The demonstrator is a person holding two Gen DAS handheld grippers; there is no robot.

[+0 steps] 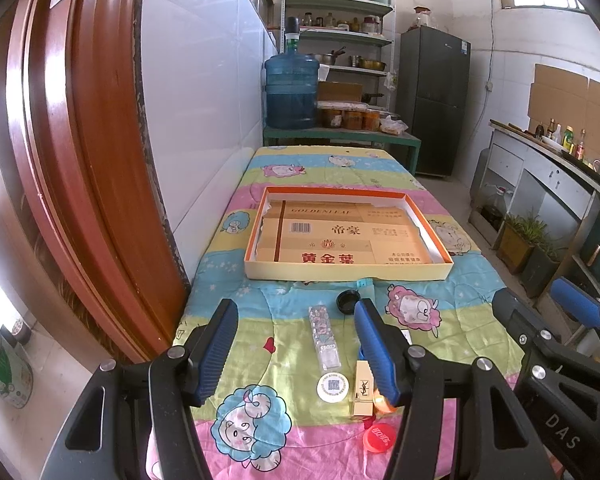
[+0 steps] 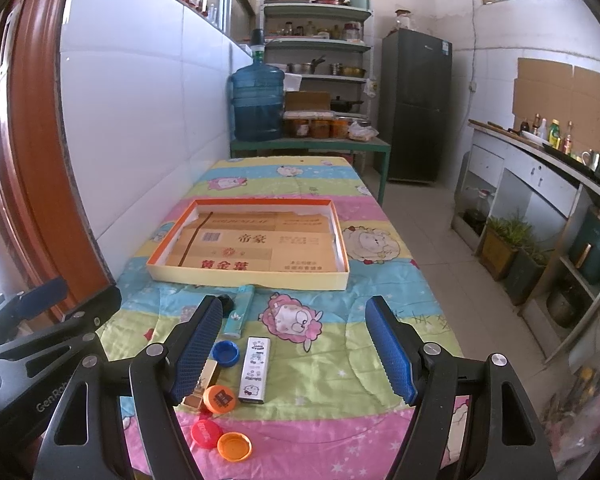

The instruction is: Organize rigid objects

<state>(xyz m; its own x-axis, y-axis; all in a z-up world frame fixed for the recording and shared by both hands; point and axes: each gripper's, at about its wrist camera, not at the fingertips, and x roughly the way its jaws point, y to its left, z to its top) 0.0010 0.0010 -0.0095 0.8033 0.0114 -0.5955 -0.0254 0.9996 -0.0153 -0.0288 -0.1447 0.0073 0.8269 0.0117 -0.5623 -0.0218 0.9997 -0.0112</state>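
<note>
Nearest the lenses, both grippers hang empty over the near edge of the quilted table (image 1: pixel 480 280), the left gripper (image 1: pixel 296 344) and the right gripper (image 2: pixel 292 344) each with jaws spread wide and holding nothing. The small things lie in a loose cluster just ahead of them: a clear patterned tube (image 1: pixel 323 334), a round white disc (image 1: pixel 333 387), a gold lipstick box (image 1: pixel 363 388), a black cap (image 1: pixel 348 302), a blue cap (image 2: pixel 225 353), a white patterned lighter (image 2: pixel 255 368), a teal lighter (image 2: pixel 238 312), and orange and red caps (image 2: pixel 219 399) close to the table's edge. The tray (image 1: pixel 348 273) sits beyond them, holding only its cardboard liner. The pieces lie close together, some touching, so a closing jaw could likely nudge a neighbour, and a pushed cap near the edge may roll off. The tube lies between the left jaws; the white lighter is just inside the right gripper's left jaw
</note>
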